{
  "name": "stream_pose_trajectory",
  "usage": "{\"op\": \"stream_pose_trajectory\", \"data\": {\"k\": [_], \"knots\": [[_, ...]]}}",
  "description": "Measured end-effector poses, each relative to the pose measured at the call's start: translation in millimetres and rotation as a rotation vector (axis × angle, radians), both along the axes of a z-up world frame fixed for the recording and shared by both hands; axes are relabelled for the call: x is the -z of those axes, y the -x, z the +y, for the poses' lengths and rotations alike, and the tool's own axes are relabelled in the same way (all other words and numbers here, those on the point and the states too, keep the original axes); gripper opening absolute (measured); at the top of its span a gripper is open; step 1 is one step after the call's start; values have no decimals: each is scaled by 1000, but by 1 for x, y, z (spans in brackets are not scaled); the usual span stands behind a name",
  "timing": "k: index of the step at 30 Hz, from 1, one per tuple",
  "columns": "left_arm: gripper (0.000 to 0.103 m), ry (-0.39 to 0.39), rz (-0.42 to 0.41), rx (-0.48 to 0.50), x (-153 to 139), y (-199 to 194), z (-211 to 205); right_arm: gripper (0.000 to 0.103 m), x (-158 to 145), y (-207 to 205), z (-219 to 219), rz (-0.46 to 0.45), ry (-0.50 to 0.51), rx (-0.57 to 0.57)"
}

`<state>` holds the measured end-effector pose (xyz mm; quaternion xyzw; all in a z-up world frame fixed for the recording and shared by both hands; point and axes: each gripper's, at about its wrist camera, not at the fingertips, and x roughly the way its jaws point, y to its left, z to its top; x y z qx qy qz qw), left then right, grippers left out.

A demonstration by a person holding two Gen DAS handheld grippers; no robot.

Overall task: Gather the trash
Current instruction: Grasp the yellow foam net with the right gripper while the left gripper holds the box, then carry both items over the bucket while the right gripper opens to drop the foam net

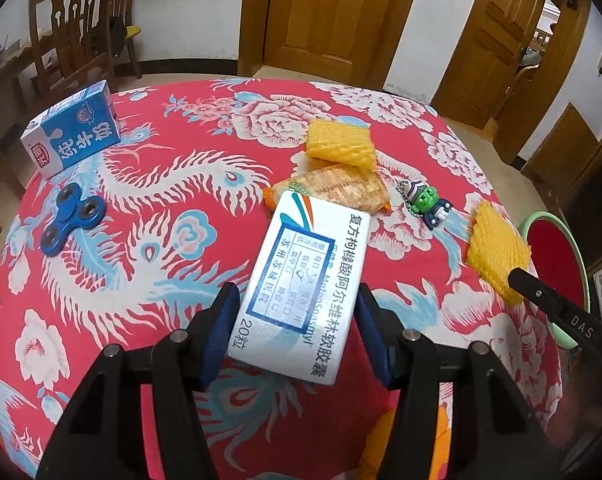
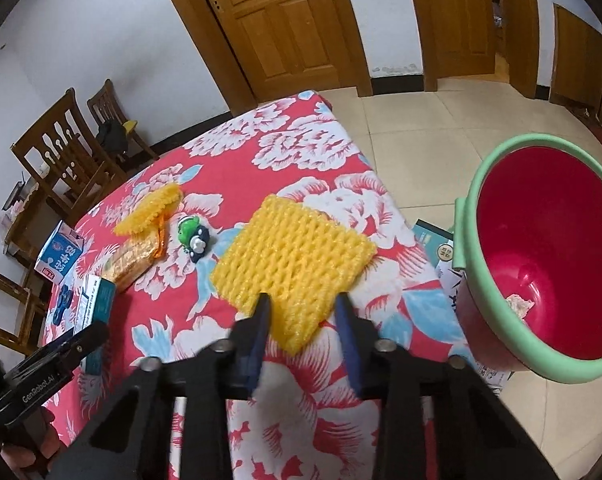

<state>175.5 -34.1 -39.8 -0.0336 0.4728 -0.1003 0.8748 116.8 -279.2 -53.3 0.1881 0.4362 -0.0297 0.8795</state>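
Observation:
My left gripper [image 1: 295, 300] is shut on a white medicine box [image 1: 301, 280] with blue print, blue pads against its long sides, over the red floral tablecloth [image 1: 181, 280]. The box's far end overlaps an orange snack packet [image 1: 341, 190]. In the right wrist view my right gripper [image 2: 301, 304] is shut on the near corner of a yellow foam net [image 2: 297, 256] at the table's right edge. A second foam net [image 1: 339, 142] lies on the packet. The red bin with a green rim [image 2: 465, 240] stands on the floor right of the table, a crumpled scrap inside.
A blue milk carton [image 1: 73, 128], a blue fidget spinner [image 1: 71, 218] and a green toy keychain [image 1: 429, 204] lie on the cloth. Wooden chairs [image 2: 61, 152] stand beyond the table's left side. Printed boxes [image 2: 433, 240] sit on the tiled floor beside the bin.

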Motion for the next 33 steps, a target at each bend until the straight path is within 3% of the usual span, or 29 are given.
{"op": "stream_pose_trajectory", "data": {"k": [4,20,33], "knots": [[59,0,-2,5,-1,2,-2,13,-4,4,-1,-21,-4,0],[59,24,-64,44,-33,33,-22,11,-46,53,-7,-195,-33,-11],[59,35,-122,136,-65,57,-58,11,-73,103,-39,-282,-16,83]]}}
